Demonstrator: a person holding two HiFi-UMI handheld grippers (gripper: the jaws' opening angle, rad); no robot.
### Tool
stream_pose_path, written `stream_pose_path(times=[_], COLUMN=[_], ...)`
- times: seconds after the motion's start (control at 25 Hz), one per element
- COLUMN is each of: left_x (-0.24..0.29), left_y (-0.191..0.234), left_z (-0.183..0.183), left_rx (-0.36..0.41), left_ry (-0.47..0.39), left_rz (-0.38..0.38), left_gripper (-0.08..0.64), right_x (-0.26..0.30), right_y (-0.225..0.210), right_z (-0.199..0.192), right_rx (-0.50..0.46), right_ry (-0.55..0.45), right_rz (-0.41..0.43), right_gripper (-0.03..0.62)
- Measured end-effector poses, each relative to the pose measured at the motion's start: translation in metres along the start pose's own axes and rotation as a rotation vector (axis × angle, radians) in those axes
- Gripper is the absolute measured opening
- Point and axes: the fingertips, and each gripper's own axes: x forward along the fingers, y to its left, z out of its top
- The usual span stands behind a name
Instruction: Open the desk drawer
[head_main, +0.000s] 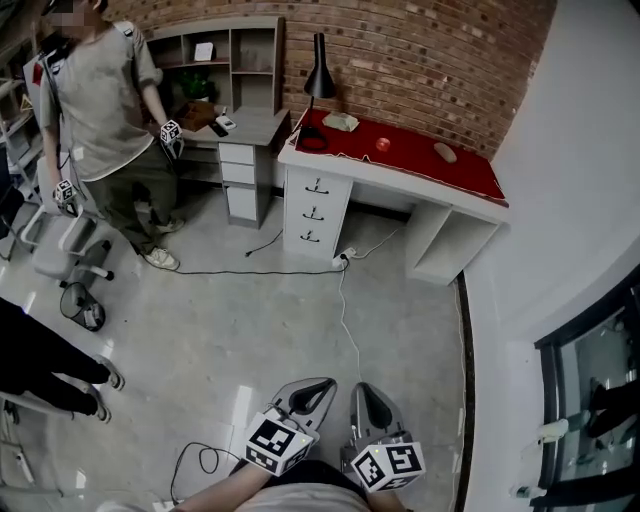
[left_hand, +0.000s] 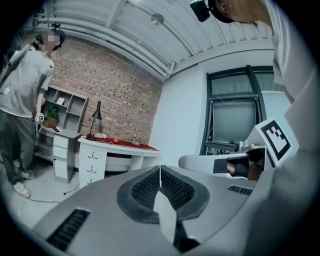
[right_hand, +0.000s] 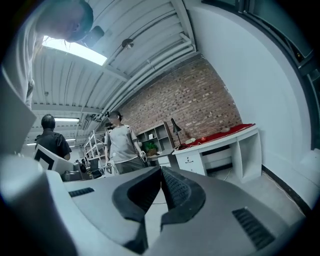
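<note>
Brick wall (head_main: 420, 60) behind a red-topped white desk (head_main: 410, 150) on grey floor (head_main: 250, 330) — left gripper (head_main: 322, 388) and right gripper (head_main: 363, 392) both closed, empty.

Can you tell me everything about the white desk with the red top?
The white desk stands on the grey floor against the brick wall. A red cover lies over its top. Three drawers are stacked at its left end in the head view, all shut, each with a small dark handle. The middle is open leg space, with an open cubby at the right. A black lamp, a small red round thing and two pale things sit on top.
</note>
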Motion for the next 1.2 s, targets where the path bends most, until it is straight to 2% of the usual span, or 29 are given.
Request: stream_pose_path(times=[0.24, 0.44, 0.6, 0.8, 1.2], left_x=[0.048, 0.081, 0.102, 0.127, 0.163], left_y=[0.046, 0.08, 0.097, 0.114, 0.158], left_z=[0.022, 0.042, 0.052, 0.062, 0.074], left_rx=[-0.013, -0.013, 0.0, -0.001, -0.009], left_ry=[0.013, 0.011, 0.022, 0.026, 0.019], left_rz=[0.004, 0.016, 0.003, -0.02, -0.028], left_gripper=[0.014, 0.014, 0.014, 0.014, 0.014], right_x=[0.053, 0.092, 0.118, 0.144, 0.197], right_y=[-0.025, -0.038, -0.05, -0.055, -0.078], right_z=[0.015, 0.034, 0.043, 0.056, 0.06], right_rx=[-0.018, -0.026, -0.018, -0.008, -0.016], right_ry=[0.024, 0.0, 0.007, -0.017, 0.012], right_rz=[0.007, 0.01, -0.01, 0.029, -0.013], right_gripper=[0.017, 0.017, 0.017, 0.017, 0.017])
